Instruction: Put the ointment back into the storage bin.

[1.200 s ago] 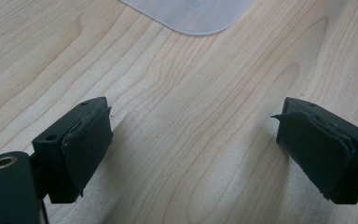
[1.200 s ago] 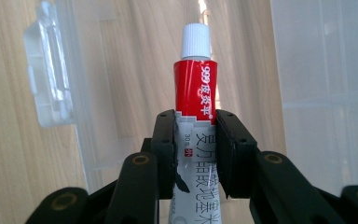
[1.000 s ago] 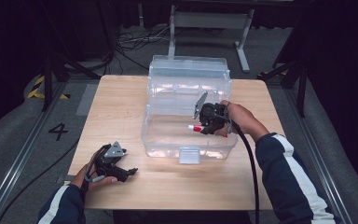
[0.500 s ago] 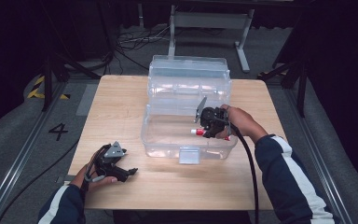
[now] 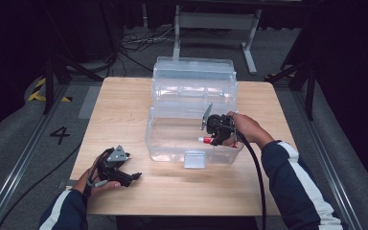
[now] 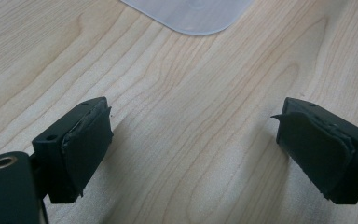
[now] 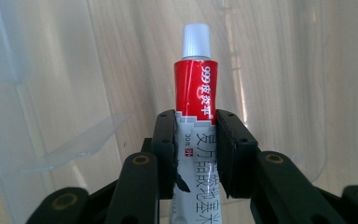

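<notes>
Over the clear plastic box's (image 5: 172, 139) front compartment, the right gripper (image 7: 195, 135), pinching a red-and-white ointment tube (image 7: 196, 88), has sunk lower, while the spread left gripper (image 6: 193, 140) stayed by the table's (image 5: 124, 110) near-left corner.

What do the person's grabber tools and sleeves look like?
Each tool is black. The left tool has a grey three-cornered plate on top and two blocky black jaws with worn pads. A black cable trails from the right tool. The sleeves are dark blue with white stripes.

Count on record: one clear plastic storage box (image 5: 191, 96), one red-and-white ointment tube (image 7: 196, 116), two handheld grippers, left gripper (image 5: 133, 178) and right gripper (image 5: 210, 140), one wooden table (image 5: 124, 110).
</notes>
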The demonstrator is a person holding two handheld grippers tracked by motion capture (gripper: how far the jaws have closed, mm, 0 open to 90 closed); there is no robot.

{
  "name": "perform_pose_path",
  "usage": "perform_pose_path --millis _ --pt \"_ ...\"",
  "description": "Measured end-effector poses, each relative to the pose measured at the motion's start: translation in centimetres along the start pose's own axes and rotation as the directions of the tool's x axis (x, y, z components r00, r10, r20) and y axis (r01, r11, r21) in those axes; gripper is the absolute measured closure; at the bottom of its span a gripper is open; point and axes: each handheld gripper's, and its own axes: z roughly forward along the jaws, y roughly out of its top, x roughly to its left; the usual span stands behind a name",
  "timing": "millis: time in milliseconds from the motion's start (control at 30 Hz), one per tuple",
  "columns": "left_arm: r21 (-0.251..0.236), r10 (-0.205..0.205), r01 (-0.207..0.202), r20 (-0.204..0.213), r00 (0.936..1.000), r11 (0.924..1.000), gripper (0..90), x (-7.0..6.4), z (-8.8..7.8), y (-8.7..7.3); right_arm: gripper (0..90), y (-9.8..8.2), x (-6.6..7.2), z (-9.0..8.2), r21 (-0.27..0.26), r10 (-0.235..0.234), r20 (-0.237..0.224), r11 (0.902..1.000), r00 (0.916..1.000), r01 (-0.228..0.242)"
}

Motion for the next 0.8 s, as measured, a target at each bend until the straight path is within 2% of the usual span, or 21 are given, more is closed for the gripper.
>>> perform_pose_path --millis 367,667,800 --pt "0.0 0.0 0.0 0.001 1.0 1.0 10.6 0.0 0.0 0.0 70.9 -0.1 0.4 0.4 0.011 -0.016 -0.032 0.9998 0.9994 0.016" --pt "0.0 0.001 -0.001 0.0 1.0 1.0 10.6 0.0 0.0 0.0 70.8 -0.3 0.6 1.0 0.015 -0.011 -0.067 0.9998 0.9977 0.012" --pt "0.0 0.0 0.0 0.001 1.0 1.0 10.6 0.0 0.0 0.0 70.8 -0.3 0.6 1.1 0.011 -0.013 -0.066 0.9998 0.9977 0.014"
